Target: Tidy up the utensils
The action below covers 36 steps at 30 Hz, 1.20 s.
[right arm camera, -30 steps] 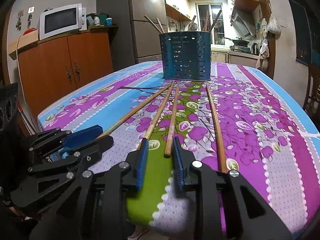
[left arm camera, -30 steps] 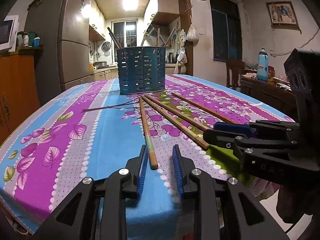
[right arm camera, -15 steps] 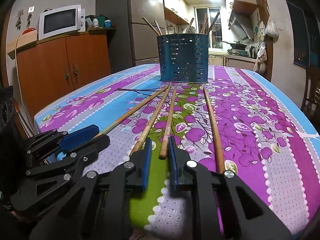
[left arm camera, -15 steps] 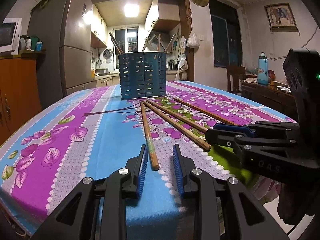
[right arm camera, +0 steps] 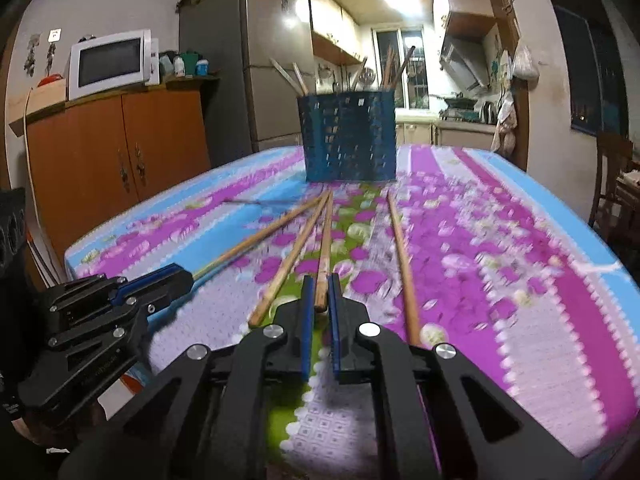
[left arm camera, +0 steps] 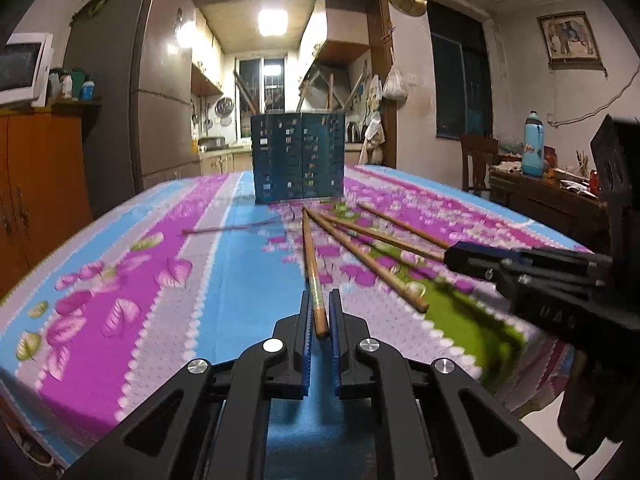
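Several wooden chopsticks lie fanned out on the flowered tablecloth (left arm camera: 120, 280) in front of a dark blue slotted utensil holder (left arm camera: 298, 158) (right arm camera: 348, 140), which has more utensils standing in it. My left gripper (left arm camera: 320, 300) (right arm camera: 180, 276) is closing on the near end of the leftmost chopstick (left arm camera: 310, 248) (right arm camera: 256, 240), and its pads press on it. My right gripper (right arm camera: 320, 284) (left arm camera: 452, 258) is closing the same way on the near end of another chopstick (right arm camera: 326, 240). Two loose chopsticks (right arm camera: 288, 264) (right arm camera: 402, 248) lie on either side of that one.
A thin dark twig (left arm camera: 228, 229) lies on the cloth to the left of the holder. Beyond the table's left side stand an orange cabinet (right arm camera: 120, 160) with a microwave (right arm camera: 110, 62) and a fridge (right arm camera: 216, 80). A chair (left arm camera: 478, 160) and a cluttered side table (left arm camera: 552, 192) stand to the right.
Both grippers have gone from open around the chopstick ends to shut on them. Both hands stayed almost in place near the table's front edge.
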Tool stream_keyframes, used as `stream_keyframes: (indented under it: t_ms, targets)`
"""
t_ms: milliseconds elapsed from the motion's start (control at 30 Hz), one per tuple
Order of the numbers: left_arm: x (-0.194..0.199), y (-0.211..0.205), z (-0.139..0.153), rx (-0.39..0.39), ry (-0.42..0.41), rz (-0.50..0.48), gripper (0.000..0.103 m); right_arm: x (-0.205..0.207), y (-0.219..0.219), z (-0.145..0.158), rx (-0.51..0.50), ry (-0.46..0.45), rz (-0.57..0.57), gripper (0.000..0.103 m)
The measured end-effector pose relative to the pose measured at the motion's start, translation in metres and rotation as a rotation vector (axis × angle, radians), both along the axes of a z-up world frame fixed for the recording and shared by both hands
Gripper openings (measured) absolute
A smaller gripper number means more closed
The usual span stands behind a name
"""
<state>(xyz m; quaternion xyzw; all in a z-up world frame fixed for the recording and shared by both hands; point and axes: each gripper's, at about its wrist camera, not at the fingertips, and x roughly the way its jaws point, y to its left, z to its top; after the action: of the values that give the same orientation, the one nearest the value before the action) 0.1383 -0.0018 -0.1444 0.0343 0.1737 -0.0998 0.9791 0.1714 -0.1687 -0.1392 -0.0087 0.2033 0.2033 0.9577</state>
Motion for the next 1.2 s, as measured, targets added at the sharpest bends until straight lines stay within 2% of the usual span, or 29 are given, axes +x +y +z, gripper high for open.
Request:
stream_keyframes:
  t_ms: [133, 400, 533, 600, 667, 733, 767, 800, 967, 1133, 1200]
  targets:
    - [-0.013, 0.006, 0.028, -0.011, -0.066, 0.002, 0.009, -0.016, -0.008, 0.036, -0.008, -0.08, 0.002, 0.005]
    - [-0.033, 0.014, 0.101, -0.037, -0.233, -0.011, 0.008, -0.039, -0.013, 0.104, -0.028, -0.227, 0.037, 0.005]
    - [-0.029, 0.014, 0.12, -0.029, -0.254, -0.022, 0.008, -0.032, -0.012, 0.124, -0.042, -0.259, 0.04, 0.005]
    - [-0.029, 0.019, 0.117, -0.043, -0.229, -0.023, 0.008, -0.03, -0.014, 0.128, -0.039, -0.258, 0.04, 0.005]
    - [-0.03, 0.027, 0.1, -0.057, -0.18, -0.021, 0.009, -0.034, -0.015, 0.125, -0.037, -0.251, 0.038, 0.005]
    - [-0.033, 0.03, 0.072, -0.027, -0.121, -0.021, 0.023, -0.039, -0.017, 0.118, -0.038, -0.235, 0.039, 0.005]
    - [-0.035, 0.03, 0.061, -0.016, -0.099, -0.021, 0.035, -0.042, -0.018, 0.113, -0.04, -0.224, 0.039, 0.005]
    - [-0.038, 0.031, 0.047, -0.007, -0.072, -0.022, 0.037, -0.046, -0.02, 0.106, -0.039, -0.209, 0.036, 0.005]
    - [-0.035, 0.028, 0.006, 0.018, 0.004, -0.034, 0.037, -0.057, -0.024, 0.071, -0.018, -0.123, 0.016, 0.005]
    - [-0.027, 0.027, -0.015, 0.029, 0.021, -0.023, 0.035, -0.055, -0.023, 0.044, -0.013, -0.048, 0.001, 0.005]
    - [-0.027, 0.028, -0.016, 0.029, 0.013, -0.018, 0.02, -0.056, -0.022, 0.043, -0.016, -0.048, 0.0, 0.005]
